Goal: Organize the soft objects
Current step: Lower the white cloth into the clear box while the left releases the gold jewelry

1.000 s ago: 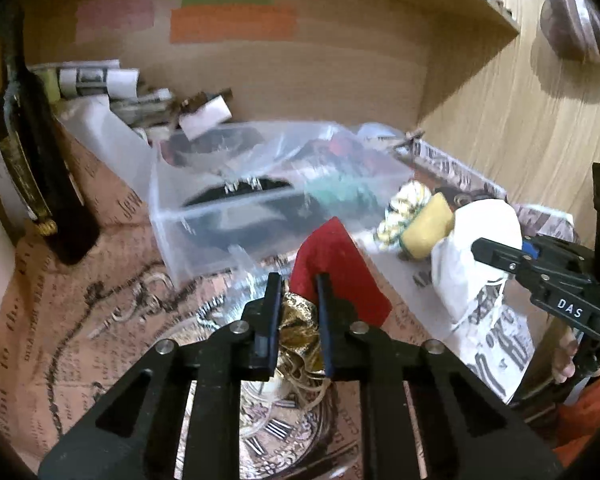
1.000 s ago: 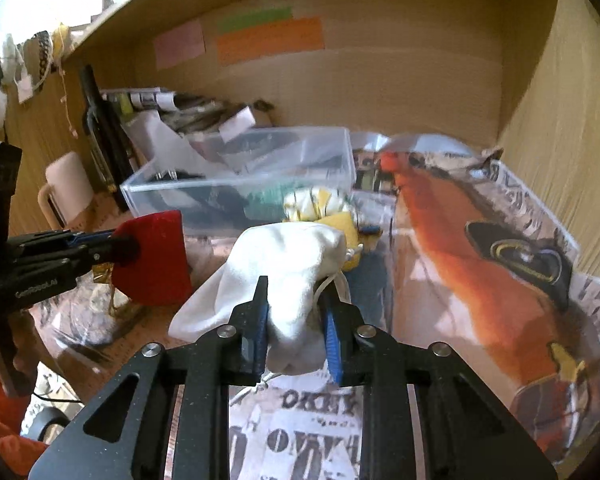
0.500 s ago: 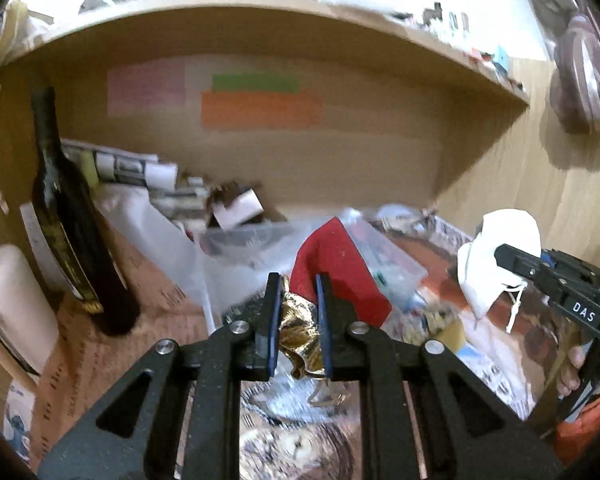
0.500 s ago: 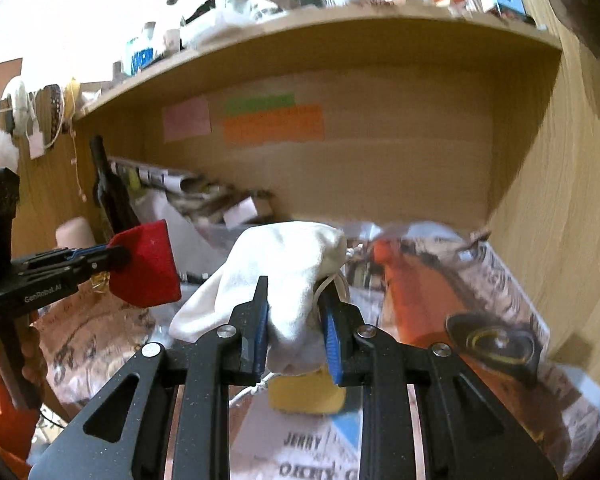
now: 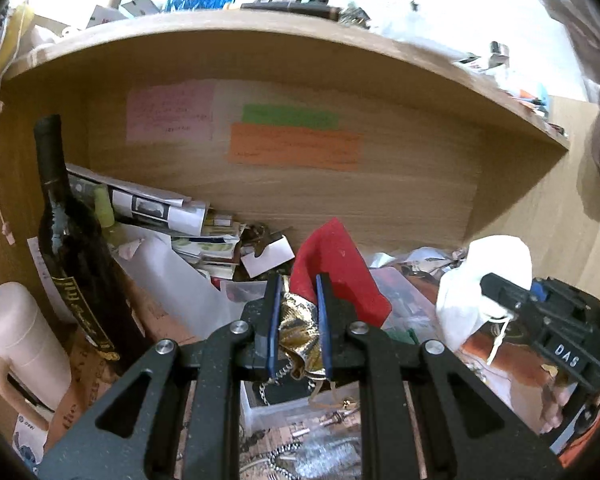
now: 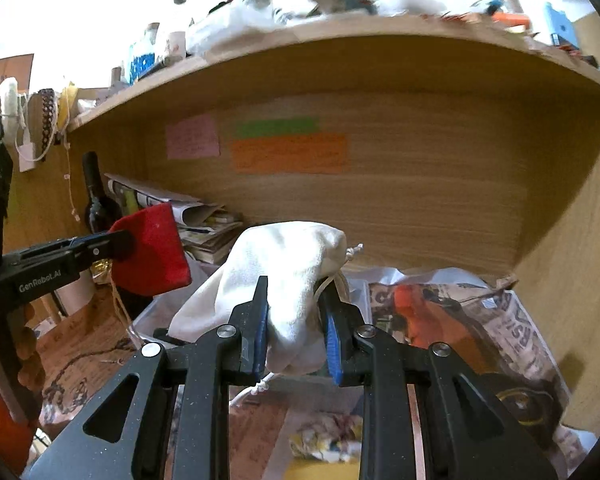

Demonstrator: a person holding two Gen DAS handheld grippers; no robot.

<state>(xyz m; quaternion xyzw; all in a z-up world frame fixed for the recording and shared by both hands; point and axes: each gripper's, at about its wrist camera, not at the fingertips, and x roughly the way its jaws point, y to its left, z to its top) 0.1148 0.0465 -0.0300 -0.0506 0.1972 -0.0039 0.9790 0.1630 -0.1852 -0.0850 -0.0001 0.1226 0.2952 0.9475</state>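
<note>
A bottle [image 5: 66, 248] stood at the left of the alcove, a jug [image 5: 20, 344] before it. Papers [image 5: 172, 220] lay stacked behind, against the back wall [image 5: 400, 192]. A bin [image 5: 400, 304] sat mid-desk, seemingly below the pouch [image 5: 336, 264]; the bag [image 5: 484, 276] hung to its right.

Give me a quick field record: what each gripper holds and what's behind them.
left gripper: shut on red and gold pouch
right gripper: shut on white drawstring bag
height: both pouches held clear of the desk
backdrop: wooden alcove with sticky notes
left side: dark wine bottle, upright
below: clear plastic bin, partly hidden
</note>
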